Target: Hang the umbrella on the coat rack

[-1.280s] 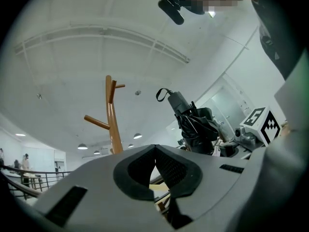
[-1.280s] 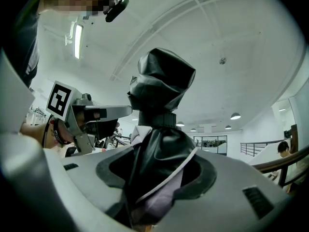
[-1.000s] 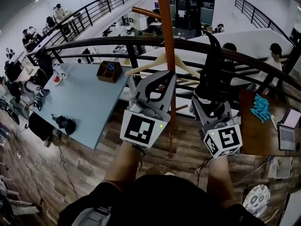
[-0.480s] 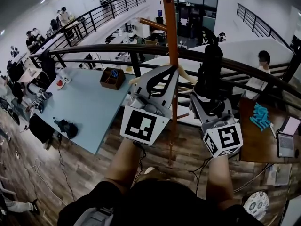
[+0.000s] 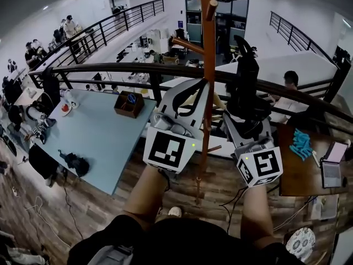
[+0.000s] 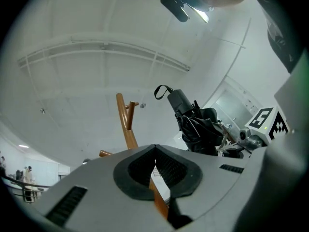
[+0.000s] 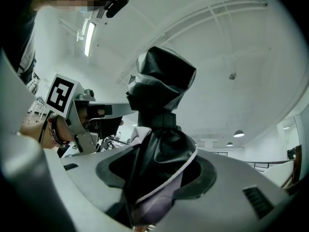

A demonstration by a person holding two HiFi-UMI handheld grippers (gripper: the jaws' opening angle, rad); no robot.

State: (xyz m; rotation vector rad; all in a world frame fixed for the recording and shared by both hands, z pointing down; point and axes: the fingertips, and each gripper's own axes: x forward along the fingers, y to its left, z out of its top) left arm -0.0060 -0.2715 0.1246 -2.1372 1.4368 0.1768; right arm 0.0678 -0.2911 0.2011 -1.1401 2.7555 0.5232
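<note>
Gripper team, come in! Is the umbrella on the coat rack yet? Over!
Left gripper shut, empty. Right gripper shut on umbrella, upright beside coat rack. Not hung yet. Upper peg bare.

Black folded umbrella (image 5: 246,84) is standing upright, strap loop on top, just at 3 o'clock of the coat rack (image 5: 208,48): tall orange-brown wooden pole, angled pegs. Not hung yet.
</note>
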